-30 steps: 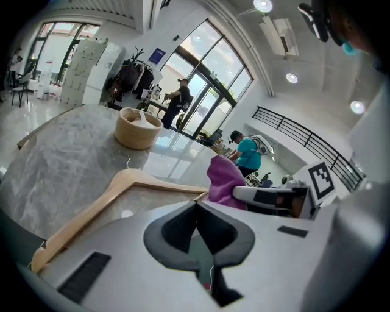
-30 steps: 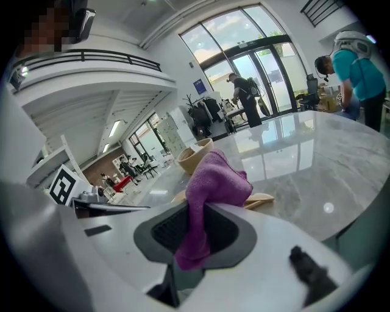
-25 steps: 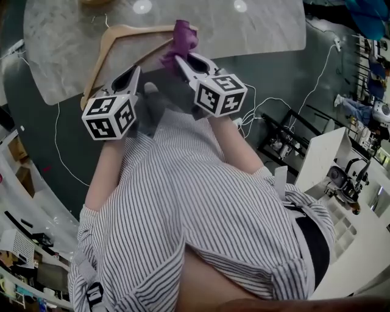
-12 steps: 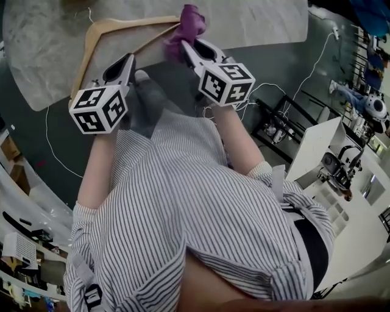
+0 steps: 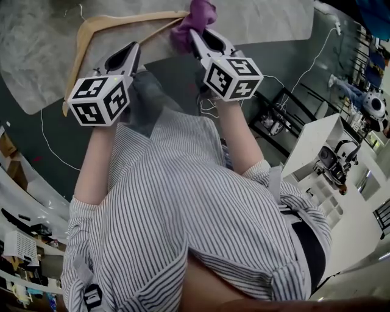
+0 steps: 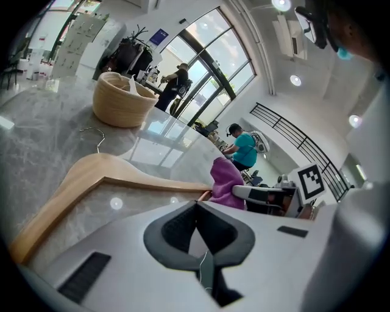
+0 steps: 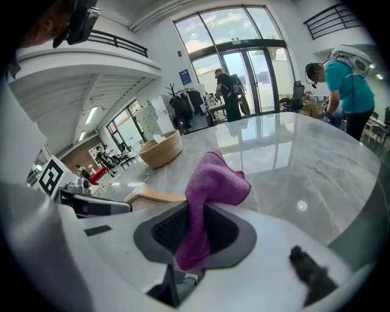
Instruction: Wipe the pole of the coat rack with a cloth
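My right gripper [image 5: 196, 34] is shut on a purple cloth [image 5: 196, 18], which sticks up out of the jaws [image 7: 207, 189] in a bunched fold. My left gripper [image 5: 129, 51] is shut with nothing in it [image 6: 196, 205], a hand's width left of the right one. Both hang over the near edge of a marble table [image 5: 49, 42]. A wooden hanger [image 5: 85, 38] lies on the table just ahead of both, its arm end next to the cloth [image 6: 226, 181]. No coat rack pole shows near the grippers.
A woven basket [image 6: 124, 100] stands further back on the table [image 7: 317, 164]. Far behind it is a stand hung with dark clothes [image 6: 129, 53]. People stand by the glass doors [image 7: 228, 91]. White shelves [image 5: 317, 158] and cables [image 5: 268, 116] lie to my right on the floor.
Both grippers have moved forward over the table edge, closer to the hanger. The cloth stays pinched in the right gripper.
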